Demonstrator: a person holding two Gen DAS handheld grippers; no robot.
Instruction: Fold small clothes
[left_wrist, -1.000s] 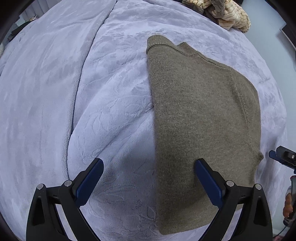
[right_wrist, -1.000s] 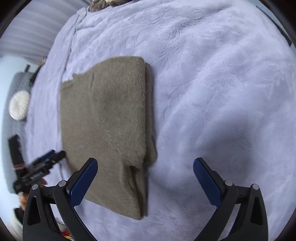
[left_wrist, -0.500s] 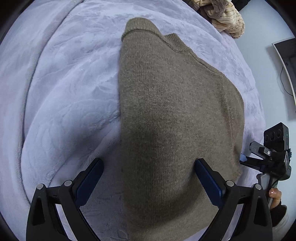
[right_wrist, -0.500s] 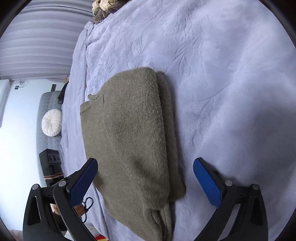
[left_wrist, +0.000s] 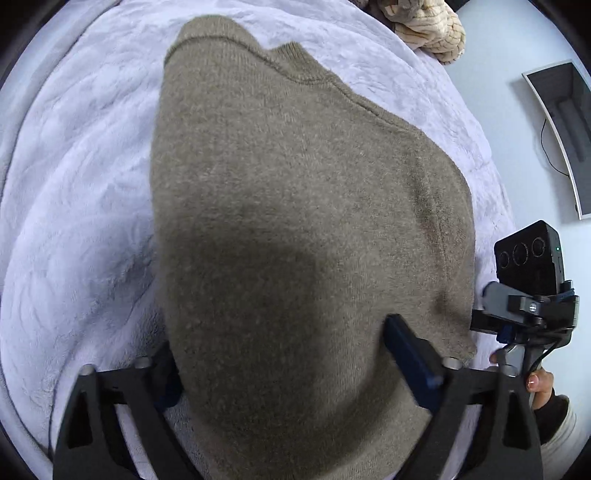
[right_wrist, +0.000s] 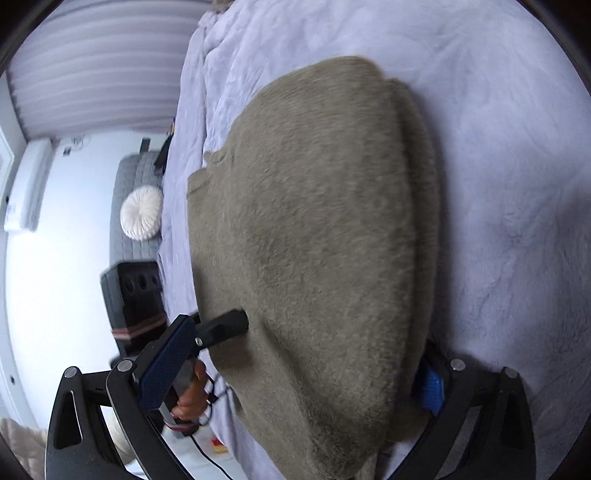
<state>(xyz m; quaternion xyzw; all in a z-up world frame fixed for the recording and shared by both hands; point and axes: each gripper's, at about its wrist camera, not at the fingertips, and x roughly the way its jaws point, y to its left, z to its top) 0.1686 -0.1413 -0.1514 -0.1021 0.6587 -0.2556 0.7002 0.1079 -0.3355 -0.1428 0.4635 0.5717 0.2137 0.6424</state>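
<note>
One garment matters here: an olive knit sweater (left_wrist: 295, 221), already folded lengthwise into a narrow stack, lies flat on a pale lavender plush blanket (left_wrist: 74, 184) spread over a bed. Its ribbed neckline sits at the far end in the left wrist view, and its near hem runs under both tools.

The left gripper (left_wrist: 284, 369) straddles the near end of the sweater, one finger over the cloth and the other slipped beneath its left edge; its jaws are closing on the fabric between them, though the pads do not appear to press yet. The right gripper (right_wrist: 299, 373) stands wide apart, spanning the stacked edge at the sweater's right side, with the layered fold between its fingers and no pinch visible.

The step in hand looks like taking hold of the near hem for the crosswise fold. The next move calls for both grips to catch every layer, then lift and carry the hem toward the neckline evenly, or the stack may slide apart.

Beyond the bed, a beige striped garment (left_wrist: 424, 29) waits at the far corner.
</note>
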